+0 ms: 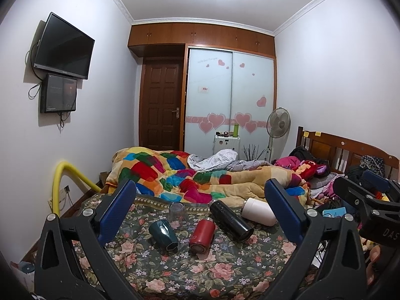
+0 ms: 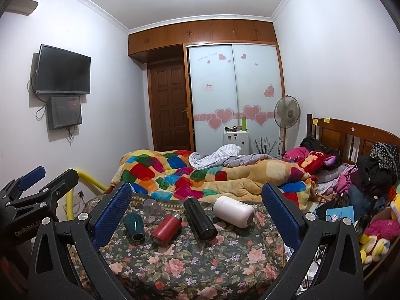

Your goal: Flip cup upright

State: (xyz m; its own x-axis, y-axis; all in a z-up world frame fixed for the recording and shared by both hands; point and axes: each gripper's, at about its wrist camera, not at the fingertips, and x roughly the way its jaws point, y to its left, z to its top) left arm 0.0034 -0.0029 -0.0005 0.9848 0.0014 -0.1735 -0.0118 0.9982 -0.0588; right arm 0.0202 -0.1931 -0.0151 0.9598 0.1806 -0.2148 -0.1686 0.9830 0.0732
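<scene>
Several cups lie on a floral bedcover [image 1: 200,270] [image 2: 190,267]. A dark green cup [image 1: 163,235] [image 2: 135,227], a red flask [image 1: 202,235] [image 2: 166,230], a black flask [image 1: 231,221] [image 2: 200,218] and a white cup [image 1: 258,211] [image 2: 233,211] lie on their sides. A clear glass [image 1: 178,212] [image 2: 152,207] stands mouth down behind them. My left gripper [image 1: 200,197] is open and empty, short of the cups. My right gripper [image 2: 197,195] is open and empty too. Each gripper shows at the edge of the other's view.
A colourful quilt [image 1: 190,175] is heaped behind the cups. Clothes and toys [image 2: 370,200] pile up at the right by the wooden headboard [image 2: 350,135]. A yellow hose [image 1: 70,172] runs along the left bed edge. A fan [image 2: 287,112] and wardrobe [image 2: 235,92] stand at the back.
</scene>
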